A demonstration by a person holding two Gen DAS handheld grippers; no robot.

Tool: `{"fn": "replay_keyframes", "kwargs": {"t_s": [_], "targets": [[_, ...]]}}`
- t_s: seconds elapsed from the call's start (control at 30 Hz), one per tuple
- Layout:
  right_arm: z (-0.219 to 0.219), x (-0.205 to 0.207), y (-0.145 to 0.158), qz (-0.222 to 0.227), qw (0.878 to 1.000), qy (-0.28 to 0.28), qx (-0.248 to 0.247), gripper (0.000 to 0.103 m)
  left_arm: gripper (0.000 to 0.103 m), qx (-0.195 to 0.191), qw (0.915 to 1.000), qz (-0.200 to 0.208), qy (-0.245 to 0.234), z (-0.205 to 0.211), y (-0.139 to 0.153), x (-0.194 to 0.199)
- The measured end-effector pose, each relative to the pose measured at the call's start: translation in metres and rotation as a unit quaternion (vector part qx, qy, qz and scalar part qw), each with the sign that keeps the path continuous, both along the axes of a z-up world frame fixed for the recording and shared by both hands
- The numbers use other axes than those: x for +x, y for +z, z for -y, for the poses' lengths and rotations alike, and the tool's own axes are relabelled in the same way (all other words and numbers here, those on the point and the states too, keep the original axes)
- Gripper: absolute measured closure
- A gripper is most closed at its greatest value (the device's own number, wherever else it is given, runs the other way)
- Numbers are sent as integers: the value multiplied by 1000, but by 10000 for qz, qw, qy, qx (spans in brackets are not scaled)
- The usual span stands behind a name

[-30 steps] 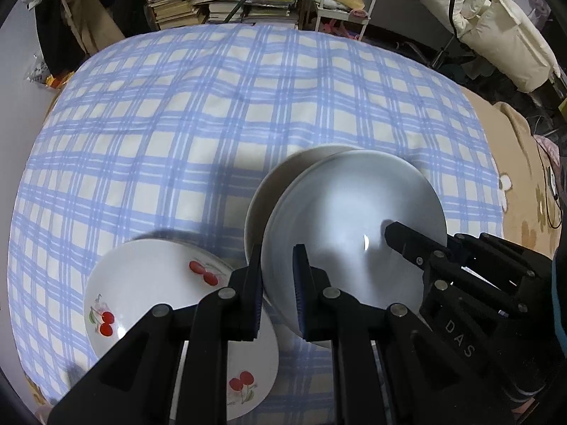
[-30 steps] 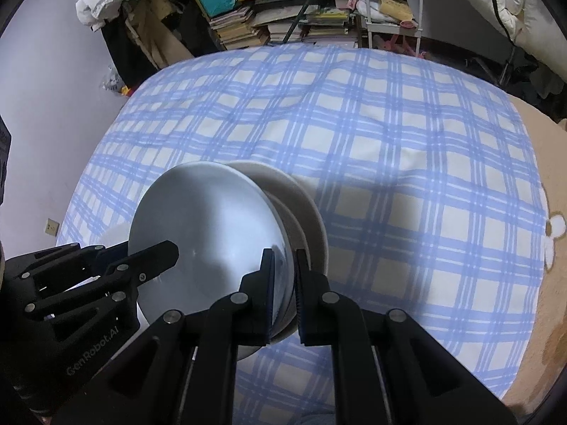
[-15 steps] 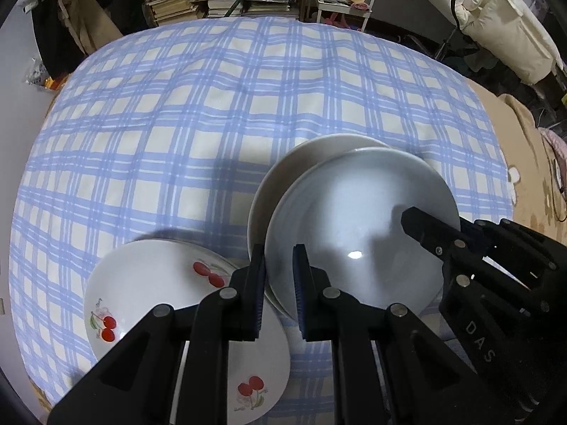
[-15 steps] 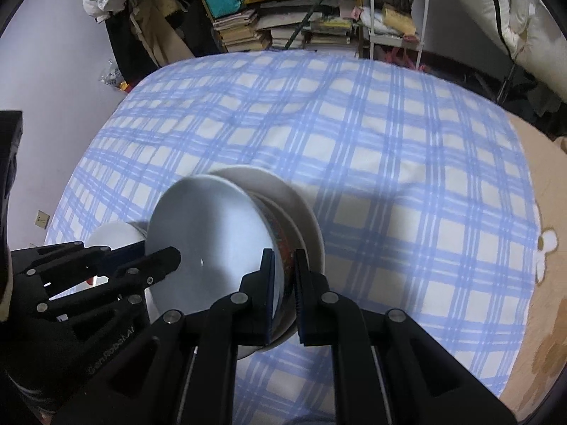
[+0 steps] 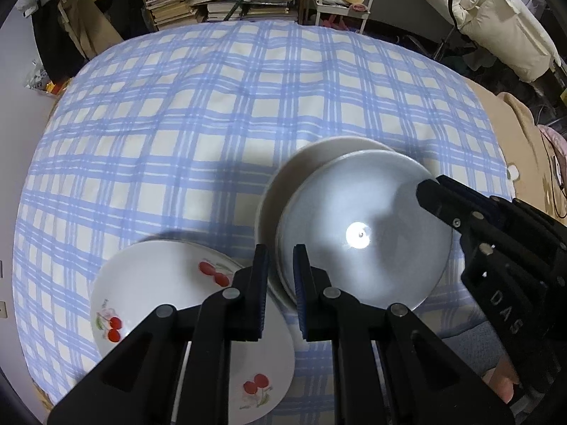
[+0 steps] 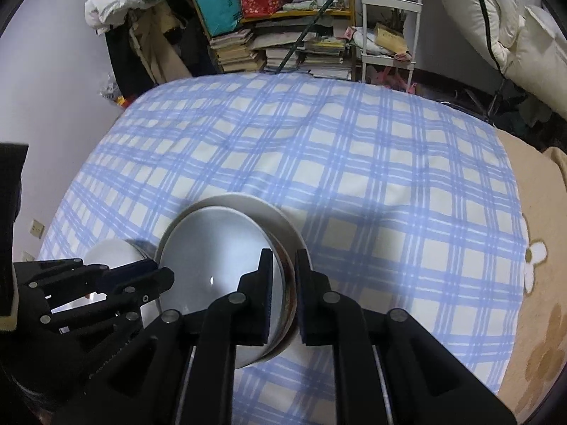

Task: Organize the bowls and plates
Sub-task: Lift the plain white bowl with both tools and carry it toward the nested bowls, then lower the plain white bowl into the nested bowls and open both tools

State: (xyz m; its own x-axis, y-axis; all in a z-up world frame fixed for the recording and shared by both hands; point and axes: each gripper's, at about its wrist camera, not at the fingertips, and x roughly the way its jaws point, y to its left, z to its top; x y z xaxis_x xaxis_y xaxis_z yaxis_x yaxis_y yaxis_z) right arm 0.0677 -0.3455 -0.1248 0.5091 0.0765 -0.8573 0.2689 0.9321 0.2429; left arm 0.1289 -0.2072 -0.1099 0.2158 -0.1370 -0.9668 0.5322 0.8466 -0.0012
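Both tools (image 5: 280, 272) (image 6: 283, 276) on grey bowl (image 5: 361, 226) rim

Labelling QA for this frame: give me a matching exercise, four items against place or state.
Things:
1. grey bowl
2. cherry-print white plate
3. cream bowl
4. blue checked cloth

States:
A. spread under all the dishes
B. lying flat, ungripped
C. rim between both grippers' fingers
D. nested under the top bowl

Pairs: 1-C, 2-B, 3-D, 4-A

My right fingers (image 6: 282, 276) just eased apart slightly, rim still between; grey bowl (image 6: 216, 265) tipped flatter, settled into cream bowl (image 6: 283, 223).
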Motion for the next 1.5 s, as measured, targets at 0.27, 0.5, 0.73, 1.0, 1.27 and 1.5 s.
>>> {"fn": "replay_keyframes", "kwargs": {"t_s": [0.27, 0.5, 0.73, 1.0, 1.27, 1.5], "targets": [[11, -5, 3, 102, 9992, -225, 308, 81, 84, -87, 9997, 148, 183, -17, 16, 19], [34, -16, 9, 290, 9956, -729, 510, 66, 79, -145, 9990, -89, 410, -37, 8, 44], [74, -29, -29, -437, 9765, -1527, 1458, 34, 69, -174, 9991, -159, 354, -33, 1, 45], [77, -35, -42, -614, 9695, -1664, 1690, 6, 64, -54, 9992, -176, 351, -29, -9, 44], [66, -25, -50, -938, 9746, -1380, 1492, 6, 61, -56, 9984, -310, 472, -33, -15, 49], [68, -24, -54, -1074, 9736, -1403, 1448, 6, 61, -132, 9978, -423, 489, -30, -19, 51]]}}
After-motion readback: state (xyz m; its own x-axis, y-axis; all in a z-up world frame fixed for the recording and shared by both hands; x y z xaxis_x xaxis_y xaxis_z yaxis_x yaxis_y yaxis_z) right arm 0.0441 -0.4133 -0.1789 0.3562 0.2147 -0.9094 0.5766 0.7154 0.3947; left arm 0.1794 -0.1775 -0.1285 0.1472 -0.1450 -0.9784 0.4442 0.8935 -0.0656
